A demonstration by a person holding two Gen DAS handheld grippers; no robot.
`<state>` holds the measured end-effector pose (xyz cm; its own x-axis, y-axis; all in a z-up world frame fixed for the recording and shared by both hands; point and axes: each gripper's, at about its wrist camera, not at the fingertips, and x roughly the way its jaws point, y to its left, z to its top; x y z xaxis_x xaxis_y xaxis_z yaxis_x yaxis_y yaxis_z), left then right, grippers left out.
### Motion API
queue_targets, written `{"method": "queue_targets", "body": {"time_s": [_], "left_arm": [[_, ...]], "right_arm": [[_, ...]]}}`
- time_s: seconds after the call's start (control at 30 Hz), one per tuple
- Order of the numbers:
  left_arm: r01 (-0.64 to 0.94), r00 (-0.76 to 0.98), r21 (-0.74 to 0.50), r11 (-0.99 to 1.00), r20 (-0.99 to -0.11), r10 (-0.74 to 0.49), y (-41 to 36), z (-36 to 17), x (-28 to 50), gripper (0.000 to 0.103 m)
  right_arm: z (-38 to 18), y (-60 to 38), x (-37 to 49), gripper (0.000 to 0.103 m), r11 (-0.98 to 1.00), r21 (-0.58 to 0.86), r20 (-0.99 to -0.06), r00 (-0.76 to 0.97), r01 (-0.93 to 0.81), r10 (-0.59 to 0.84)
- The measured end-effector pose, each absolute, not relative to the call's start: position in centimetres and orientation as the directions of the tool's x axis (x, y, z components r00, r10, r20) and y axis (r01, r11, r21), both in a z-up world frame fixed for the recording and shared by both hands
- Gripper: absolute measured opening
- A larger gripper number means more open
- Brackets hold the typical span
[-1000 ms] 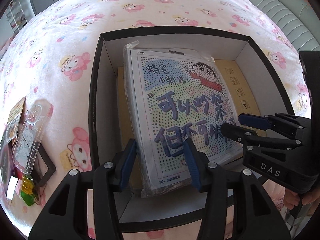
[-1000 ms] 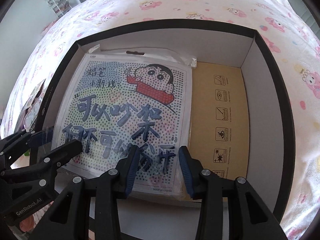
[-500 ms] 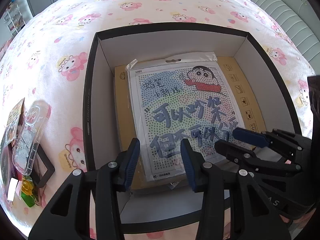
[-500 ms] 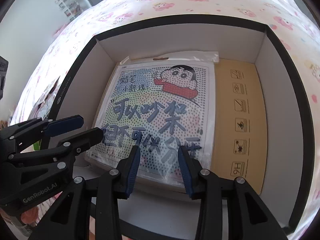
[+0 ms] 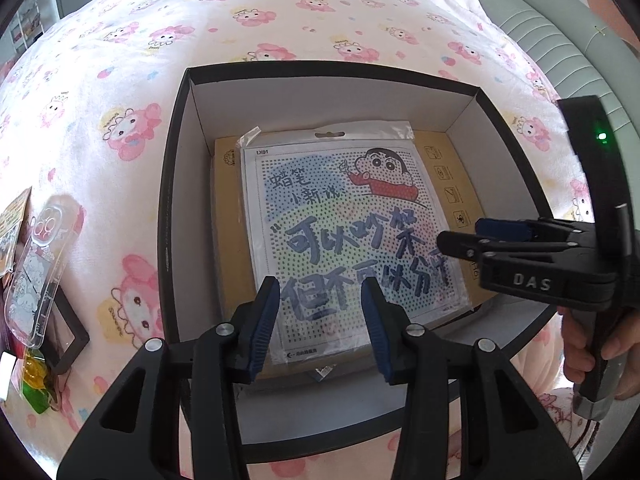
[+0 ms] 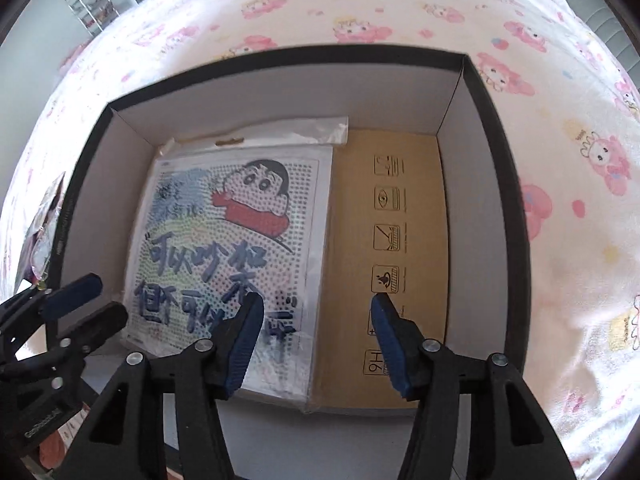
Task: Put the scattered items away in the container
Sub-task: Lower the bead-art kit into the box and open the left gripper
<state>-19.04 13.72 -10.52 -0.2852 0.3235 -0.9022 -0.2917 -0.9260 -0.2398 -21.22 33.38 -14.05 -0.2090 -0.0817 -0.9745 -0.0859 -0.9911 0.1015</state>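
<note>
The cartoon bead-art pack (image 5: 344,232) lies flat in the black-rimmed box (image 5: 168,200) on a brown cardboard sheet (image 6: 400,220), leaving a bare strip beside it. The left gripper (image 5: 320,312) hangs part-open and empty; the right gripper (image 6: 316,340) is opening, gripping nothing. The clear phone case (image 5: 32,268) and other bits on the bedspread (image 5: 280,12) are cut off at the frame's edge.

"DAS" on right gripper (image 5: 460,236), "LX01" on cartoon sheet (image 5: 344,216)

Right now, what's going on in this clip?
A person holds two black grippers over a black cardboard box with white walls on a cartoon-print bedsheet. A bagged cartoon bead-art kit lies inside on a flat brown carton. The left gripper is empty; the right gripper is opening, empty. Small items wait outside.
</note>
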Motion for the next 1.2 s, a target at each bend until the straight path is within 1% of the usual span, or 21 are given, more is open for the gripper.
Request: {"method": "queue_targets", "body": {"time_s": [0.07, 0.17, 0.3, 0.37, 0.47, 0.6, 0.63, 0.73, 0.77, 0.83, 0.9, 1.0, 1.13, 1.2], "left_arm": [[-0.295, -0.293, -0.245, -0.924, -0.897, 0.331, 14.0, -10.4, -19.0, 0.042], [-0.304, -0.293, -0.244, -0.921, -0.896, 0.334, 14.4, -10.2, -19.1, 0.042], [-0.313, -0.298, -0.236, -0.92, -0.895, 0.331, 14.4, -9.9, -19.1, 0.042], [-0.309, -0.301, -0.235, -0.922, -0.895, 0.329, 14.1, -9.7, -19.1, 0.043], [-0.294, -0.3, -0.236, -0.926, -0.897, 0.324, 13.6, -9.6, -19.2, 0.043], [-0.296, -0.296, -0.224, -0.928, -0.903, 0.312, 13.7, -9.9, -19.1, 0.042], [-0.296, -0.293, -0.223, -0.929, -0.904, 0.31, 13.8, -10.0, -19.1, 0.042], [-0.296, -0.279, -0.219, -0.93, -0.911, 0.303, 14.4, -10.4, -19.0, 0.042], [-0.3, -0.273, -0.215, -0.929, -0.914, 0.3, 14.6, -10.6, -19.0, 0.042], [-0.317, -0.255, -0.211, -0.925, -0.92, 0.298, 15.1, -10.8, -19.0, 0.042], [-0.342, -0.231, -0.209, -0.916, -0.926, 0.298, 15.9, -11.2, -19.1, 0.042], [-0.383, -0.192, -0.223, -0.896, -0.93, 0.313, 18.0, -11.7, -19.5, 0.043], [-0.444, -0.134, -0.216, -0.869, -0.943, 0.303, 21.6, -12.7, -19.8, 0.044], [-0.459, -0.101, -0.234, -0.857, -0.945, 0.312, 22.9, -13.2, -19.8, 0.045]], "right_arm": [[-15.1, 33.5, -21.3, 0.052, -0.984, 0.146, -0.977, -0.172, -0.105, -0.127], [-15.8, 33.1, -21.7, 0.052, -0.979, 0.17, -0.978, -0.142, -0.11, -0.154], [-15.6, 32.2, -22.6, 0.052, -0.987, 0.14, -0.983, -0.129, -0.084, -0.128], [-15.9, 32.1, -23.2, 0.052, -0.985, 0.152, -0.984, -0.109, -0.079, -0.143], [-16.1, 32.5, -23.8, 0.055, -0.971, 0.203, -0.977, -0.1, -0.128, -0.191], [-15.9, 32.0, -23.8, 0.06, -0.97, 0.206, -0.974, -0.119, -0.126, -0.192], [-15.8, 31.7, -23.7, 0.06, -0.967, 0.221, -0.971, -0.125, -0.123, -0.206], [-15.7, 31.1, -23.3, 0.06, -0.936, 0.331, -0.939, -0.137, -0.118, -0.314], [-15.6, 30.9, -23.1, 0.059, -0.935, 0.335, -0.937, -0.145, -0.113, -0.318], [-14.9, 31.2, -22.7, 0.059, -0.945, 0.305, -0.942, -0.18, -0.117, -0.282], [-13.5, 32.4, -22.0, 0.059, -0.951, 0.266, -0.943, -0.246, -0.157, -0.223], [-10.9, 34.2, -20.5, 0.059, -0.946, 0.242, -0.921, -0.359, -0.217, -0.153], [-8.9, 34.7, -18.3, 0.06, -0.935, 0.272, -0.888, -0.434, -0.226, -0.153], [-8.5, 34.3, -17.6, 0.06, -0.936, 0.269, -0.876, -0.46, -0.226, -0.14]]}}
